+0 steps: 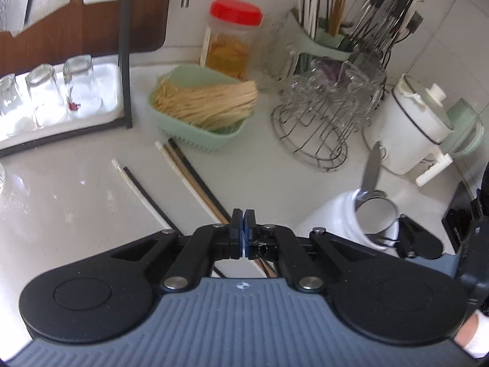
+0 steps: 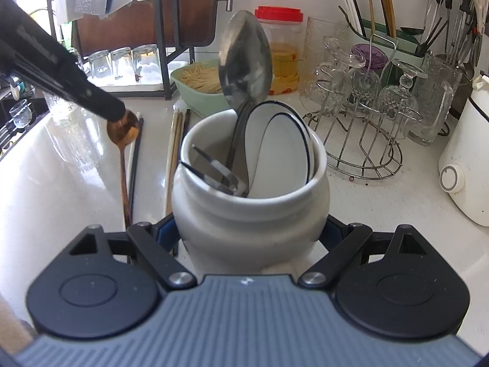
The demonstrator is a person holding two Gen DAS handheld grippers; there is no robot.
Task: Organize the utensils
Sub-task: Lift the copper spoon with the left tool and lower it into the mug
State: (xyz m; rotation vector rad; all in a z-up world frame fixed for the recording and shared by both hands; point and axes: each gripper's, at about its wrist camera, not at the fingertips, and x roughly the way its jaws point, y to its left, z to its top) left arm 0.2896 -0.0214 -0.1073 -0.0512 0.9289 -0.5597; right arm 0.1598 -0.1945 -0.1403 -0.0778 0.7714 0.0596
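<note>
My right gripper [image 2: 249, 234] is shut on a white ceramic jar [image 2: 244, 214] at its lower body, one finger on each side. In the jar stand a silver spoon [image 2: 246, 58], white spoons with a blue rim [image 2: 281, 140] and a fork [image 2: 220, 171]. The same jar [image 1: 339, 214] shows at the right of the left wrist view. My left gripper [image 1: 243, 217] is shut. In the right wrist view the left gripper [image 2: 117, 113] pinches the bowl of a gold spoon [image 2: 123, 131], whose handle slants down toward the counter. Several chopsticks [image 1: 189, 180] lie loose on the white counter [image 1: 76, 214].
A green basket of wooden sticks [image 1: 204, 104] sits behind the chopsticks. Also at the back are a red-lidded jar [image 1: 232, 36], a wire rack of glassware [image 1: 330, 98] and a green holder with chopsticks and cutlery [image 1: 330, 30]. Upturned glasses [image 1: 42, 98] stand left, a white kettle [image 1: 412, 125] right.
</note>
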